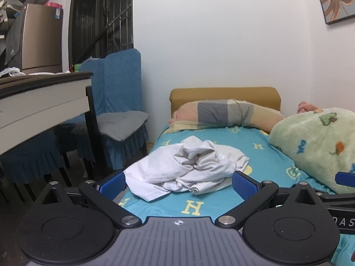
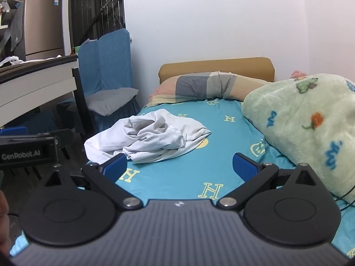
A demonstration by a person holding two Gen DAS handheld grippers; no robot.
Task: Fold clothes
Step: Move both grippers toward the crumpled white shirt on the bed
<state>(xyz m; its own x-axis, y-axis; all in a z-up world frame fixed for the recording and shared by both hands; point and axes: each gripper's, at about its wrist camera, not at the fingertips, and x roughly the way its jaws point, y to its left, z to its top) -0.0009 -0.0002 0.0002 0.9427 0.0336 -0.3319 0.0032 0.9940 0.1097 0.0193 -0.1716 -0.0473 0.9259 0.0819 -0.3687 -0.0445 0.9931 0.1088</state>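
A crumpled white garment (image 1: 188, 166) lies in a heap on the teal bed sheet (image 1: 193, 206); it also shows in the right wrist view (image 2: 150, 135). My left gripper (image 1: 178, 182) is open and empty, held just short of the heap's near edge. My right gripper (image 2: 179, 166) is open and empty, above the bare sheet (image 2: 199, 173) to the right of the garment. The left gripper's body (image 2: 26, 148) shows at the left edge of the right wrist view.
A rolled green fleece blanket (image 2: 306, 128) fills the bed's right side. A checked pillow (image 1: 221, 113) lies against the tan headboard (image 1: 224, 94). A table (image 1: 42, 102) and blue-covered chairs (image 1: 119, 102) stand left of the bed.
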